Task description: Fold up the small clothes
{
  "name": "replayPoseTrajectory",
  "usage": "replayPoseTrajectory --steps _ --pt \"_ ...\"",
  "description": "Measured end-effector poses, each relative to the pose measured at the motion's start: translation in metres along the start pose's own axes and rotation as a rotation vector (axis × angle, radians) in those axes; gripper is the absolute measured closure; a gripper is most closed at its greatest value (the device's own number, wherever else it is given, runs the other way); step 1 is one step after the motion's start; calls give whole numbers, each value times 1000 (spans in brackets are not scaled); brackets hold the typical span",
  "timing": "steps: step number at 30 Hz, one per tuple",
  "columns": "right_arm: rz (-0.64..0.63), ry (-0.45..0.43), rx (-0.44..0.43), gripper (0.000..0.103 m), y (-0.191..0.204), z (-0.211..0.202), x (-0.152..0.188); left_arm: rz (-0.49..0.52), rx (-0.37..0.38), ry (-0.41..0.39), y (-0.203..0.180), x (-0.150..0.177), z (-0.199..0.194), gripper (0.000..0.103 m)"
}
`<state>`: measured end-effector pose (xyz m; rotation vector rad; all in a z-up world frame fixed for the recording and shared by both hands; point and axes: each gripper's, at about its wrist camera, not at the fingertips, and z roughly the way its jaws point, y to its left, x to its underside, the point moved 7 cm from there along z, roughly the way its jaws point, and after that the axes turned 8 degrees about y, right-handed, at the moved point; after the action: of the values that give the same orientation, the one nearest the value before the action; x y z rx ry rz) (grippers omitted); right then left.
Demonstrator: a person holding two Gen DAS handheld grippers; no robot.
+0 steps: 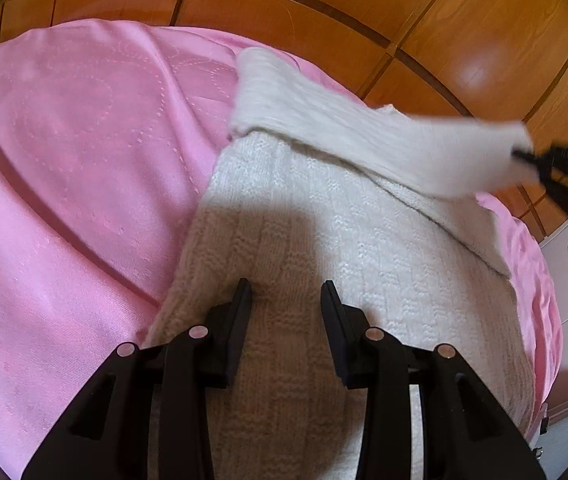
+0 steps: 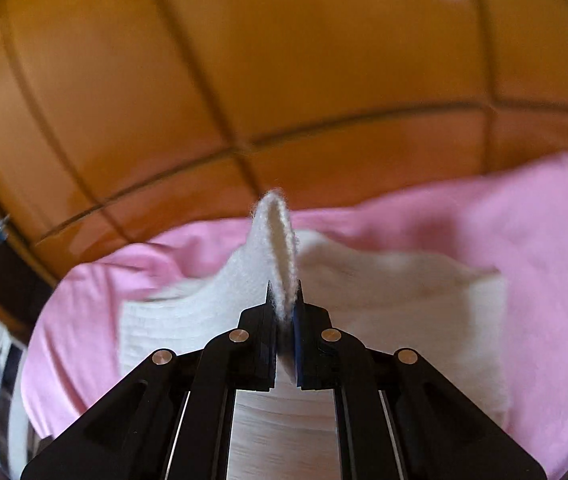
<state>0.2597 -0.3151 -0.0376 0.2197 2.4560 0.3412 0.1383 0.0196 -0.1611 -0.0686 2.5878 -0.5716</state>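
Right gripper (image 2: pixel 285 300) pinches the sleeve cuff (image 2: pixel 278 248) of the white knit sweater (image 1: pixel 323 264), which lies on the pink bedspread (image 1: pixel 72 168); left gripper (image 1: pixel 285 294) fingers spread, resting on the body, gripping nothing. Risk: thin fuzzy pinch slips mid-swing, or the unclamped body drags and bunches, skewing the fold

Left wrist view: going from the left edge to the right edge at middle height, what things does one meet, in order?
Pink bedcover → white knitted sweater → its lifted sleeve → right gripper, shut on the sleeve end.
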Motion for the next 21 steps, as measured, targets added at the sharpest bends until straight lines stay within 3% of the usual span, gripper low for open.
replayPoseTrajectory --steps 4,9,12,16,19,21 --pt "88 70 73 98 -55 26 27 5 -9 4 -2 0 1 68" --pt "150 142 148 98 -95 52 62 7 -20 27 -4 -3 -1 67" --pt "178 149 153 98 -103 63 73 4 -23 43 -7 -7 -3 66" --pt "147 139 160 98 -97 58 72 -14 -10 16 -8 -17 -21 53" --pt "128 109 178 79 -95 43 69 -41 17 -34 -4 -38 -37 49" --pt "112 71 174 77 -92 30 65 -53 4 -69 3 -58 -44 48"
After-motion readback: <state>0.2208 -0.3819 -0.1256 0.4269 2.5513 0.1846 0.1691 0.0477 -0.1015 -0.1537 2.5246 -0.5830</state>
